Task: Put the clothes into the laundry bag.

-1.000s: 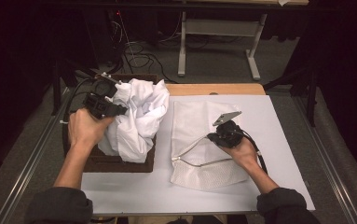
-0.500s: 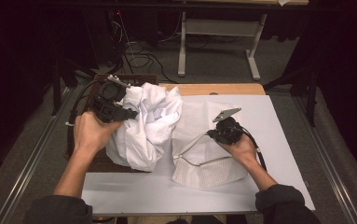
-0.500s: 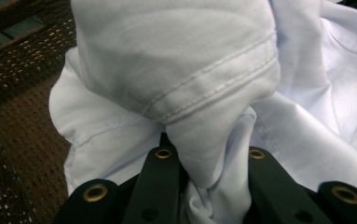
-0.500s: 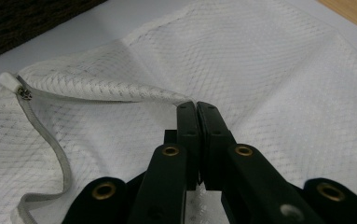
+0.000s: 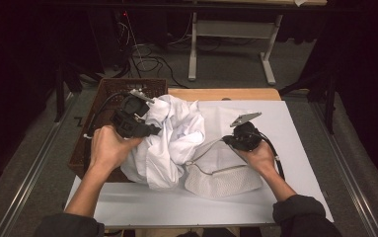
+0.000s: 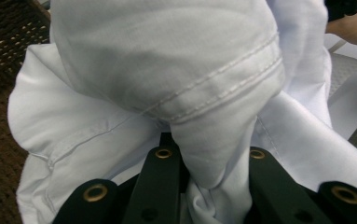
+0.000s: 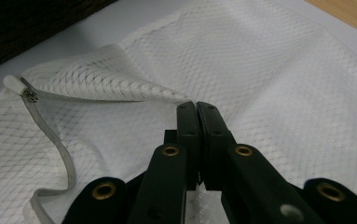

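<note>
A crumpled white garment [image 5: 171, 143] hangs half over the brown wicker basket [image 5: 105, 94] and half over the white table sheet. My left gripper [image 5: 149, 129] is shut on a fold of that garment [image 6: 167, 70]; in the left gripper view the cloth bunches between the jaws of my left gripper [image 6: 211, 172]. A white mesh laundry bag [image 5: 226, 177] lies flat to the garment's right, its zipper edge lifted. My right gripper [image 5: 224, 141] is shut on the bag's upper mesh layer [image 7: 283, 70], and the closed tips of the right gripper [image 7: 197, 109] pinch it near the zipper [image 7: 29, 95].
The basket sits at the table's left edge, partly off the white sheet [image 5: 300, 148]. A wooden strip [image 5: 226, 94] borders the sheet's far side. Cables and a desk frame [image 5: 231, 49] lie on the floor beyond the table.
My left hand has carried the garment rightward, out of the basket and toward the mesh bag; it now overlaps the bag's left edge. The right hand has stayed in place.
</note>
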Demonstrator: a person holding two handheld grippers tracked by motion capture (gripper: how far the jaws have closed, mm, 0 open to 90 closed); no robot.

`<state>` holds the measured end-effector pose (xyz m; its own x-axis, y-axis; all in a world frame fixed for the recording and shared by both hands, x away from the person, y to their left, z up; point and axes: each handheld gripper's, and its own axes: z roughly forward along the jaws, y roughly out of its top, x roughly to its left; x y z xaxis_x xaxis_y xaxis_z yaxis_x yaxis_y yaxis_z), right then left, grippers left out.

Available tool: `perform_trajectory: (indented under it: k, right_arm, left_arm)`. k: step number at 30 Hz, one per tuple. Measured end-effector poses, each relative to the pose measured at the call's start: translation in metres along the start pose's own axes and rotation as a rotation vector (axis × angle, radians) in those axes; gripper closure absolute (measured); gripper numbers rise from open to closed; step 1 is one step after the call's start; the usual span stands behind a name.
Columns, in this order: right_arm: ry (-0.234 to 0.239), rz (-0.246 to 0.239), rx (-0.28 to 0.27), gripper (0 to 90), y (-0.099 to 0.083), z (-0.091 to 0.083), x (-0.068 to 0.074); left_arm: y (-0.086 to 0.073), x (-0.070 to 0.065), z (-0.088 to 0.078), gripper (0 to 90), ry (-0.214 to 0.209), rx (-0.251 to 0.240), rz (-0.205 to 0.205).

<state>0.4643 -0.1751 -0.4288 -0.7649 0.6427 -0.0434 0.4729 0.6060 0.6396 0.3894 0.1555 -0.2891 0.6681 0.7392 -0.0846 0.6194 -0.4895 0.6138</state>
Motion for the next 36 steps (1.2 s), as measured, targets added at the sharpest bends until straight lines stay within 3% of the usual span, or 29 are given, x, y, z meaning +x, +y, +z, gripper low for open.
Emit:
perform_trajectory:
  k: [8,26,36]
  right_arm:
    - [0.000,-0.002,-0.008,89.6,0.001,-0.002,-0.001]
    - [-0.010,0.015,-0.016,89.6,0.001,-0.004,-0.007]
    - [-0.016,0.031,-0.024,89.6,0.001,-0.007,-0.012]
  left_arm:
    - [-0.001,-0.012,0.013,82.9,-0.052,0.000,0.020]
    - [0.001,-0.029,0.025,82.9,-0.100,0.011,0.070]
    - [0.005,-0.044,0.031,82.9,-0.141,-0.025,0.094]
